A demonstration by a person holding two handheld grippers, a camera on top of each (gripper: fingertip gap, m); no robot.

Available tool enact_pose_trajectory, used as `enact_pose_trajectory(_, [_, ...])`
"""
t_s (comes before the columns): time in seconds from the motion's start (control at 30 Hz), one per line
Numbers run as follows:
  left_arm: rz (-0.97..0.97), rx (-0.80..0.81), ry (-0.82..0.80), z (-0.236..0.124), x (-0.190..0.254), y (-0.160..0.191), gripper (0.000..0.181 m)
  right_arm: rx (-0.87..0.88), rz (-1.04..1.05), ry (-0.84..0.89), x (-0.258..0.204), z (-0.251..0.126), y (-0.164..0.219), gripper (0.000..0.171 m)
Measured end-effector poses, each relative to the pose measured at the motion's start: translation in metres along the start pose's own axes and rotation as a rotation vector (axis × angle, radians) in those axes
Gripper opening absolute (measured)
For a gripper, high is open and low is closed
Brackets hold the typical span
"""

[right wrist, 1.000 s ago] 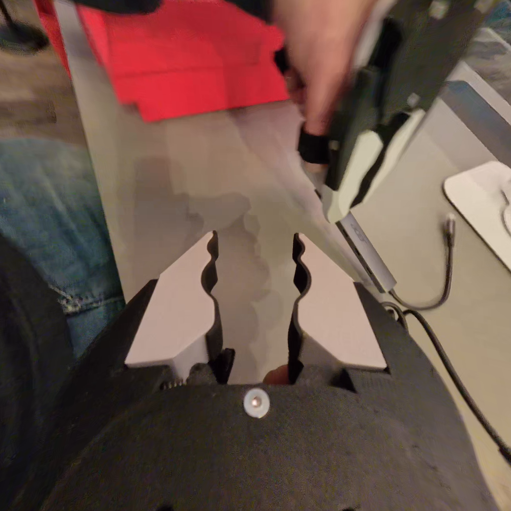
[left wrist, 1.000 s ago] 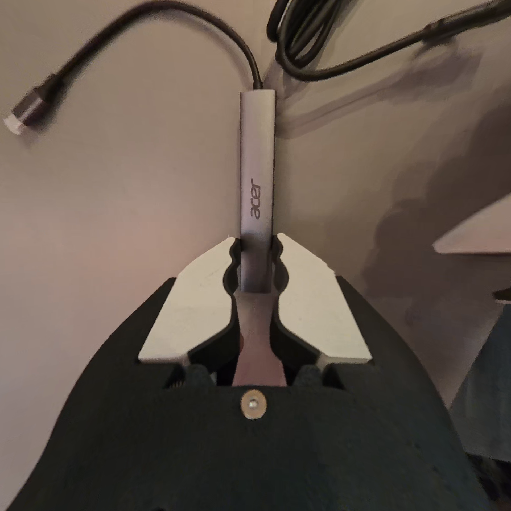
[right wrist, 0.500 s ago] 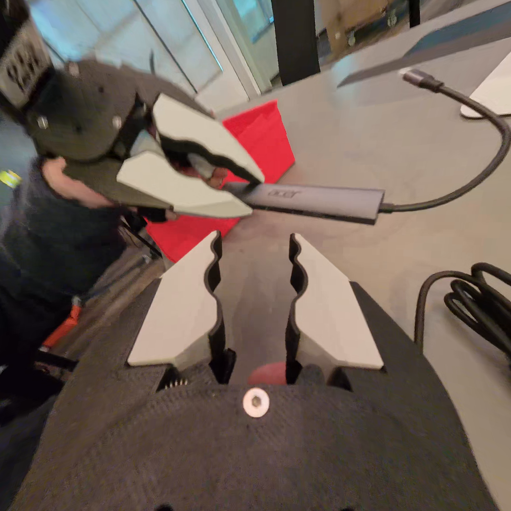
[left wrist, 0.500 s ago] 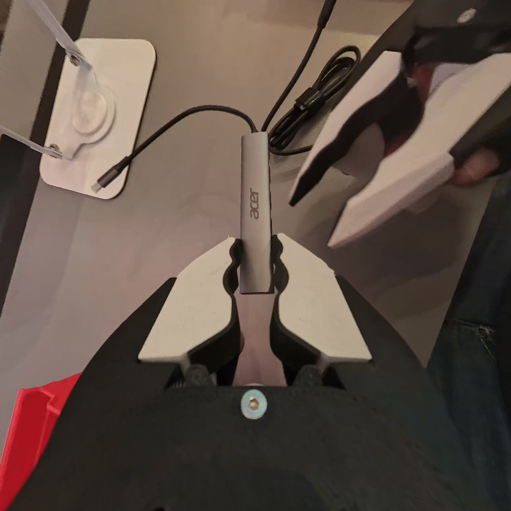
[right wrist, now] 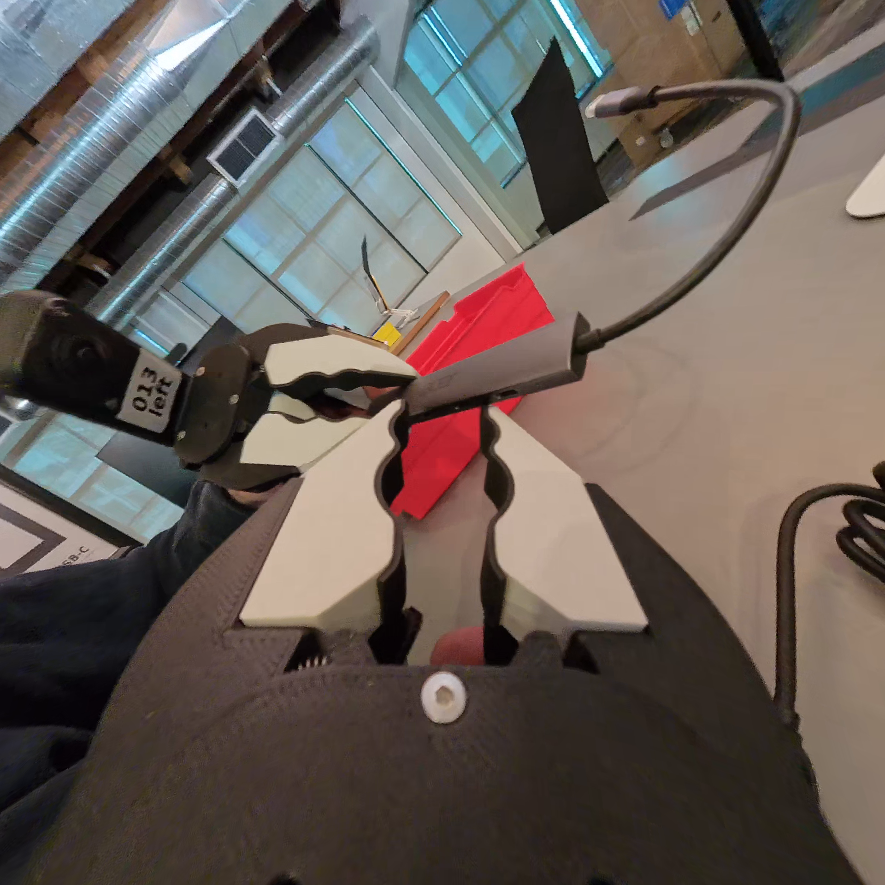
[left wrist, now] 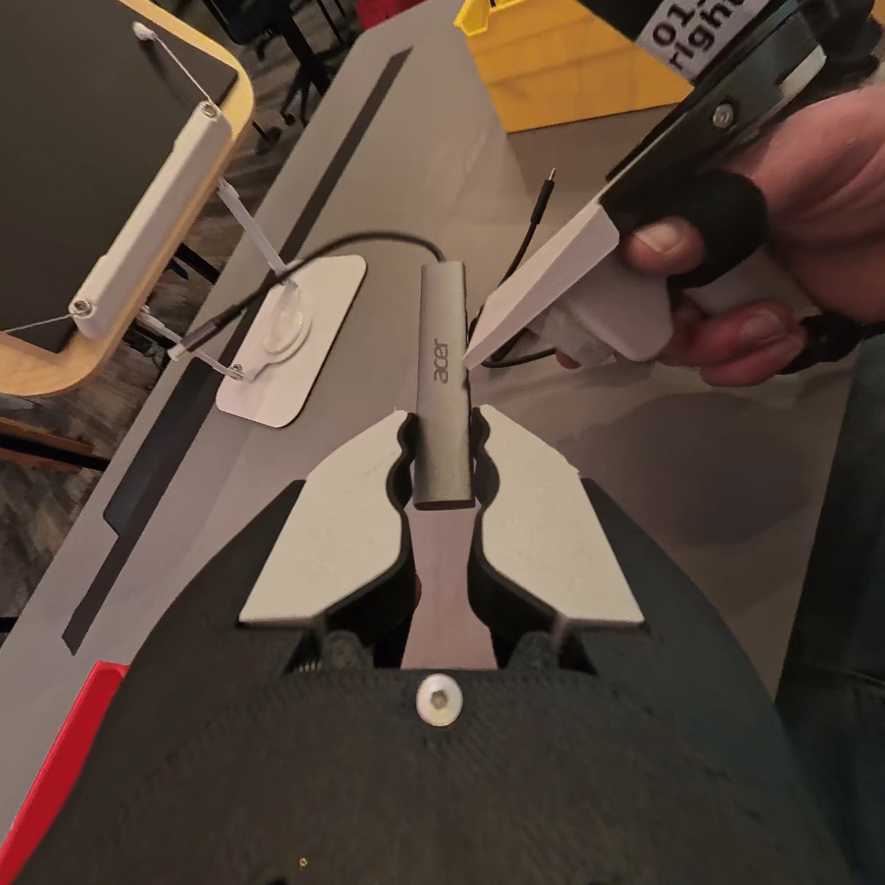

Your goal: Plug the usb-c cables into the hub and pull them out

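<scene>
The hub (left wrist: pixel 443 383) is held lifted above the grey table (left wrist: pixel 622 469), its near end clamped between the pale, wavy-edged fingers of the left gripper (left wrist: pixel 443 421). Bare tabletop is seen beneath and to the right of it; the table's left edge runs close by, marked by a long dark slot (left wrist: pixel 158 450). The hub is a slim bar of brushed grey metal with rounded long edges, and a small port is visible on its side in the right wrist view. A short black lead (right wrist: pixel 747 230) curls from its far end to a free metal plug (right wrist: pixel 618 103). The right gripper (right wrist: pixel 443 416) is seen parted and empty, its tips just beside the hub's side. A coiled black cable (right wrist: pixel 857 541) lies on the table at right, a red bin (right wrist: pixel 474 383) beyond the hub, and a white plate (left wrist: pixel 292 340) at left.
</scene>
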State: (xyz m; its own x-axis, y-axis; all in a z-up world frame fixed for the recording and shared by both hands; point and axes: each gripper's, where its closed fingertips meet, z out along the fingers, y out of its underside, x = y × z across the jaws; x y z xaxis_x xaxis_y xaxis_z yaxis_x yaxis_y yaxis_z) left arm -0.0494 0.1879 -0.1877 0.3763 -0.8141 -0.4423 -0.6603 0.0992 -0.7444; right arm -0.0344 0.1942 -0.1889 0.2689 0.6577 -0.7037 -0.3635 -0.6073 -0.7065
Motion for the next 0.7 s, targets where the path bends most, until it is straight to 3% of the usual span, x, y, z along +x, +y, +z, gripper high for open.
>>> enact_pose_trajectory(0.27, [-0.051, 0.1, -0.068, 0.0, 0.006, -0.007, 0.021, 0.022, 0.02, 0.003, 0.002, -0.002, -0.002, 0.022])
enact_pose_trajectory(0.4, [-0.082, 0.184, -0.132, -0.002, 0.007, -0.013, 0.02, 0.014, 0.083, -0.029, -0.001, 0.0, 0.001, 0.037])
enact_pose_trajectory(0.43, [-0.074, 0.218, -0.141, -0.003, 0.008, -0.017, 0.004, 0.007, 0.094, -0.032, -0.001, 0.001, 0.003, 0.04])
enact_pose_trajectory(0.47, [-0.072, 0.249, -0.136, -0.005, 0.011, -0.02, 0.0, 0.003, 0.102, -0.034, -0.001, 0.002, 0.004, 0.042])
enact_pose_trajectory(0.53, [-0.076, 0.265, -0.13, -0.004, 0.015, -0.023, 0.0, 0.005, 0.093, -0.046, -0.004, 0.002, 0.004, 0.021])
enact_pose_trajectory(0.7, [-0.059, 0.213, -0.097, 0.009, 0.025, -0.011, 0.0, -0.024, 0.027, 0.018, 0.004, 0.001, 0.007, 0.009])
